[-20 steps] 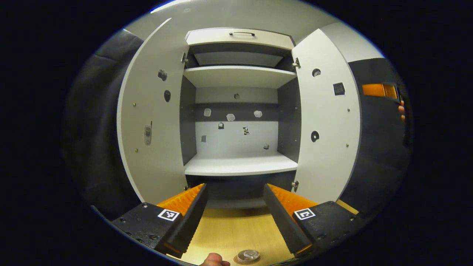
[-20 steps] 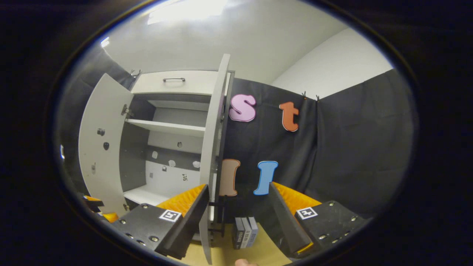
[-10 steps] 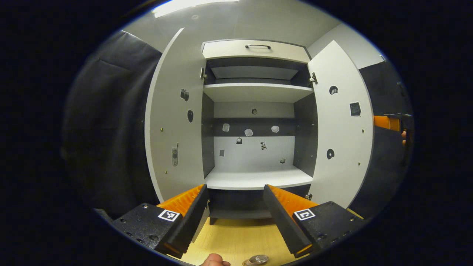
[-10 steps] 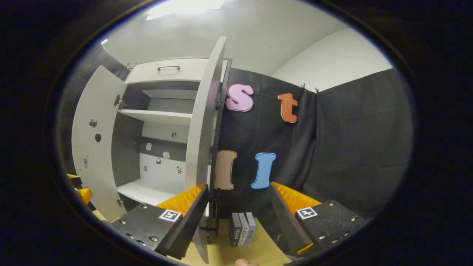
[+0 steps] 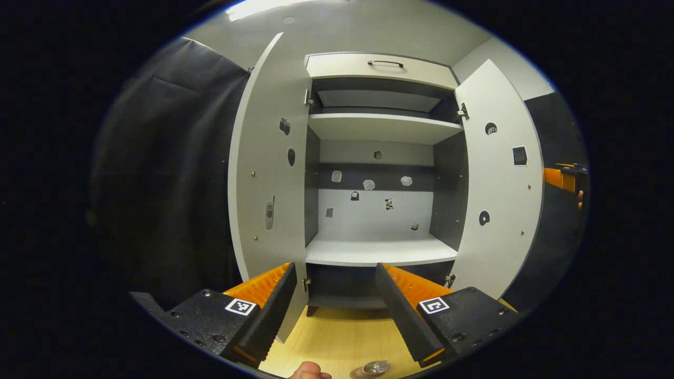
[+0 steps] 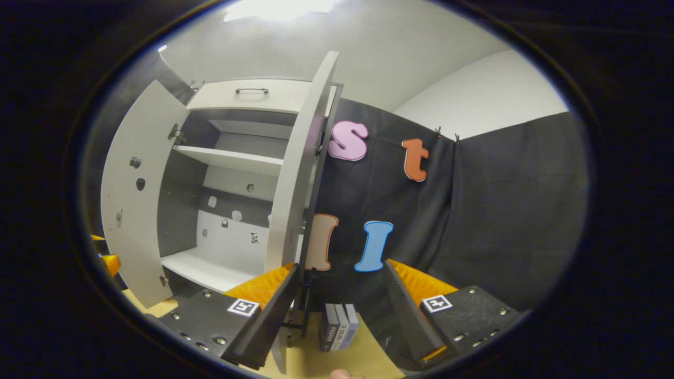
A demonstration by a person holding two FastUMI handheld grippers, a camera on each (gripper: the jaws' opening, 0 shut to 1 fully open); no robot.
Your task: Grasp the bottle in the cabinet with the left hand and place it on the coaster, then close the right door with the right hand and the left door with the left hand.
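Note:
The white cabinet (image 5: 380,252) stands with both doors open and its shelves bare. Its left door (image 5: 266,173) and right door (image 5: 500,184) swing out toward me. My left gripper (image 5: 335,266) is open and holds nothing, in front of the lower shelf. A clear bottle top (image 5: 375,367) shows on the wooden table (image 5: 337,337) at the bottom edge; whether a coaster lies under it is hidden. In the right gripper view the right door (image 6: 297,179) is edge-on, and my right gripper (image 6: 341,264) is open just outside it.
Small books (image 6: 336,332) stand on the table behind the right door. A drawer with a handle (image 5: 385,63) tops the cabinet. The right gripper (image 5: 562,178) and a fingertip show past the right door. The left gripper (image 6: 108,260) peeks in at the far left.
The left gripper view has drifted left, so the cabinet sits further right and the bottle top has slid to the bottom edge. The right gripper has shifted a little beside the right door. Both doors stay open.

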